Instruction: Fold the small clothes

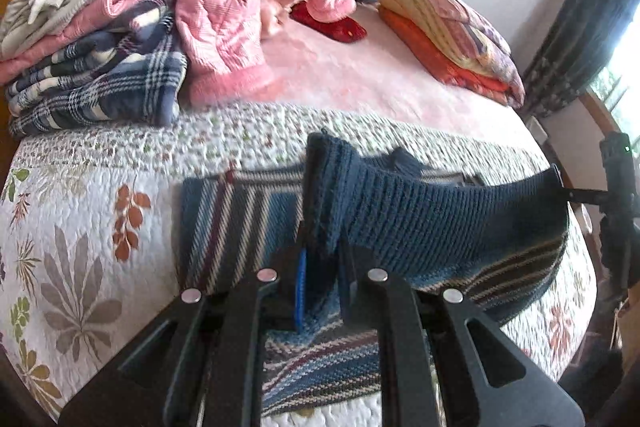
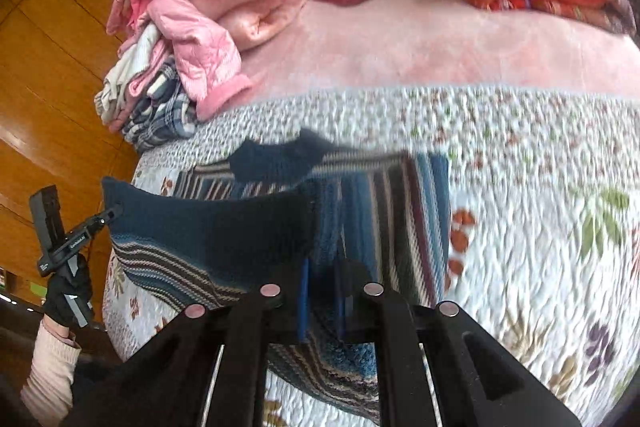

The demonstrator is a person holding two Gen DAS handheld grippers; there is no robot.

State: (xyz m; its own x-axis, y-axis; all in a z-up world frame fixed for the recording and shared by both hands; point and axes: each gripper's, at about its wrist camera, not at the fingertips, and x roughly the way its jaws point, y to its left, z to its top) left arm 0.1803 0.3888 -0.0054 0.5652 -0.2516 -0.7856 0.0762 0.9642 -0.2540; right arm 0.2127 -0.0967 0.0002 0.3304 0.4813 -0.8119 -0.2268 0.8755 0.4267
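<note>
The left matte-black two-finger gripper [image 1: 320,279] has angular plastic arms with triangular cut-outs, four round silver pins and blue inner pads (one pad shows clearly). The right matte-black two-finger gripper [image 2: 322,291] is built alike. The left hand [image 2: 66,293] wears a black glove above a ribbed pale-pink knit sleeve [image 2: 50,371].

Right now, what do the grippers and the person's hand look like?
Both grippers, left gripper and right gripper, are matte black with round silver pins on the linkage and blue pads inside the fingers. In the right wrist view, the hand wears a black glove and a pale pink ribbed sleeve.
</note>
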